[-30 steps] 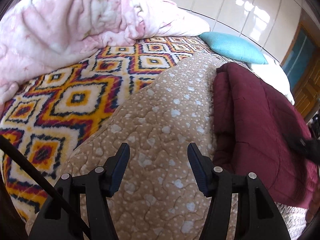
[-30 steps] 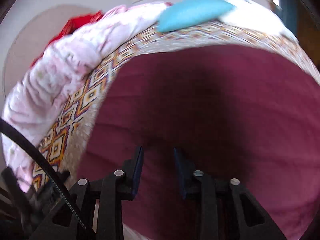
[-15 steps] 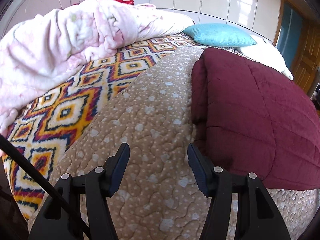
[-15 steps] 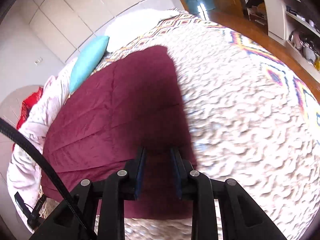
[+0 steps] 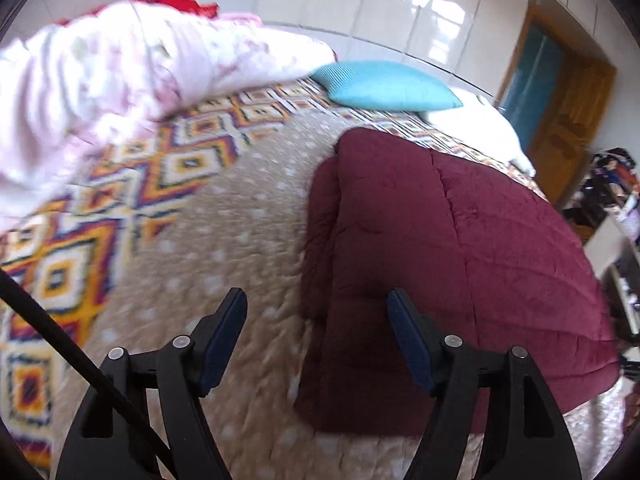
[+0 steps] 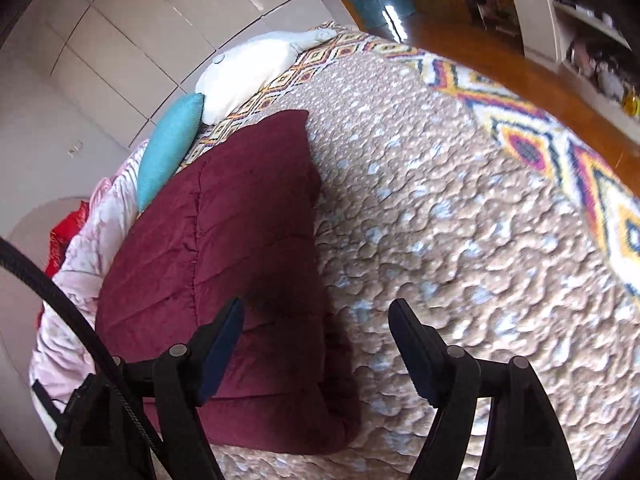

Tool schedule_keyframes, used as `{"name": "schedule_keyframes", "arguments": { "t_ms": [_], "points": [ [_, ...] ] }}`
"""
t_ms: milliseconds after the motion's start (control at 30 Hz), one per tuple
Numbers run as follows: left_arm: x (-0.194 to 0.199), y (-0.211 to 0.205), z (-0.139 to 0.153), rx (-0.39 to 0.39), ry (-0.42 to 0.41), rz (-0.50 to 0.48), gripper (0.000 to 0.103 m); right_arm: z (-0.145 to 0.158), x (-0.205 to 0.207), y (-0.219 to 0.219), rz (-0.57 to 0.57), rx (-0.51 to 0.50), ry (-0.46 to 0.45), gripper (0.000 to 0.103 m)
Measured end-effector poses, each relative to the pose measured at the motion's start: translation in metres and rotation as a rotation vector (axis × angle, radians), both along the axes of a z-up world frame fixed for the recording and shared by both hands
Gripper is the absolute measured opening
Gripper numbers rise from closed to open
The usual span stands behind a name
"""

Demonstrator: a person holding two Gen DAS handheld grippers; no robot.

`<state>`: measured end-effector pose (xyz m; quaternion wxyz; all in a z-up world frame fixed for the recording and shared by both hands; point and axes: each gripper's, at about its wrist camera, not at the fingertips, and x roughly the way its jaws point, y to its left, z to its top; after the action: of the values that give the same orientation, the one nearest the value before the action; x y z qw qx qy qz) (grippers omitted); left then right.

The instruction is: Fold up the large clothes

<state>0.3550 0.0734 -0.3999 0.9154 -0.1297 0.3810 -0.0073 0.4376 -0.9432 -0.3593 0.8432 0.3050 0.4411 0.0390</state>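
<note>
A bed (image 5: 248, 240) under a tan dotted quilt (image 6: 440, 240) is filling both views, with glossy white wardrobe doors (image 5: 400, 4) behind. The folded maroon comforter (image 5: 460, 248) is lying flat on the quilt, ahead and right of the left tongs (image 5: 316, 334) and ahead-left of the right tongs (image 6: 316, 340). Both tongs are hanging released above the bed, gripping nothing. A turquoise pillow (image 5: 384, 86) is sitting beyond the comforter.

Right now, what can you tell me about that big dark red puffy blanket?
The dark red quilted blanket looks soft and padded, with stitched lines across it. It lies folded into a thick rectangle, layered edges showing at one side, flat on the tan dotted bedspread. Neither gripper touches it; both are open above it.
</note>
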Motion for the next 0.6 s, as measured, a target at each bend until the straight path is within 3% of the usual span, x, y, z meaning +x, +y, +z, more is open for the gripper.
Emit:
{"name": "schedule_keyframes", "arguments": {
  "t_ms": [167,233,300,433,467,500,600],
  "points": [
    [0.030,0.025,-0.027,-0.238,0.089,-0.063,0.084,-0.024,0.029,0.014,0.079,0.044,0.049,0.083],
    [0.036,0.032,-0.038,-0.318,0.111,-0.071,0.086,-0.037,0.042,0.023,0.113,0.081,0.068,0.091],
    [0.043,0.033,-0.046,-0.362,0.124,-0.085,0.087,-0.042,0.051,0.033,0.145,0.060,0.058,0.100],
    [0.051,0.021,-0.049,-0.373,0.106,-0.125,0.087,-0.040,0.070,0.046,0.204,0.030,0.045,0.101],
    [0.054,0.016,-0.050,-0.377,0.108,-0.147,0.087,-0.040,0.074,0.047,0.198,0.040,0.042,0.099],
    [0.055,0.014,-0.051,-0.372,0.110,-0.167,0.084,-0.041,0.078,0.047,0.191,0.054,0.042,0.088],
    [0.053,0.001,-0.044,-0.334,0.095,-0.186,0.064,-0.039,0.094,0.054,0.175,0.085,0.049,0.057]
  ]
}}
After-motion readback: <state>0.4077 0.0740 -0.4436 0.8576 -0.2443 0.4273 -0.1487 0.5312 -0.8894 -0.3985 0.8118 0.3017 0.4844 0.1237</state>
